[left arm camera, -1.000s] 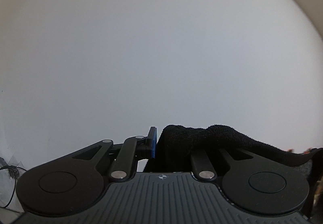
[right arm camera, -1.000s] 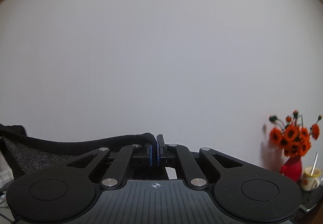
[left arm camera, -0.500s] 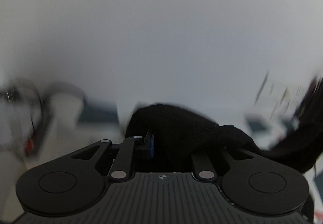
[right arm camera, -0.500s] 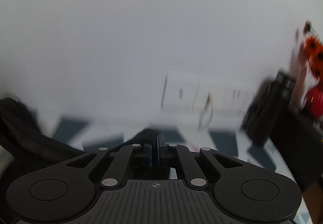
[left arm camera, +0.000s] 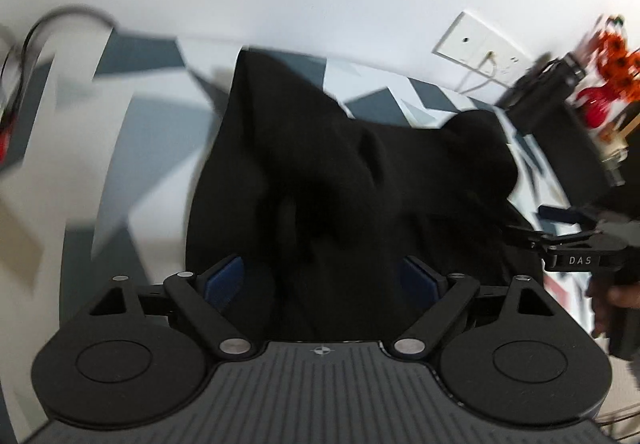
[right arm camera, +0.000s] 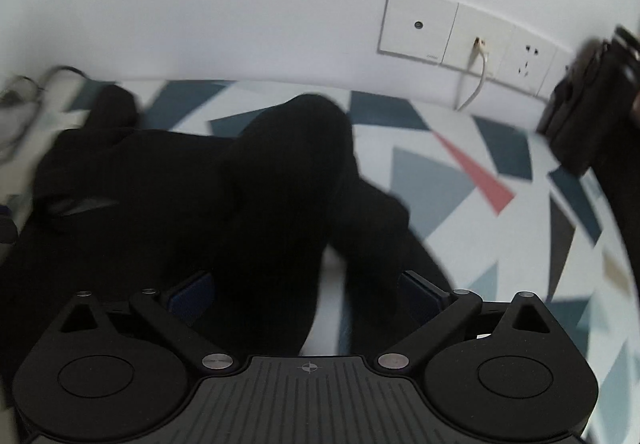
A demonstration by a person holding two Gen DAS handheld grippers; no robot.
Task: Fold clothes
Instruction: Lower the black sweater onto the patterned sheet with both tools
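At the bottom of each view, the left tongs [left arm camera: 322, 278] and the right tongs [right arm camera: 306, 290] stand wide, blue pads apart, gripping nothing. One crumpled black fleece garment [left arm camera: 344, 171] lies heaped mid-frame on the desk's grey, white and red triangle-patterned cloth [right arm camera: 472, 179], filling the gap between both pairs. Beyond, upper right, three white wall plates [right arm camera: 464, 39], one white cable [right arm camera: 474, 83], and one red vase of orange flowers [left arm camera: 600, 99] stand against the white wall [right arm camera: 240, 3].

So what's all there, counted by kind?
Black garment: 1
Grippers, left and right: 2
Wall socket panel: 1
Red flower vase: 1
Patterned cloth: 1
Total: 6
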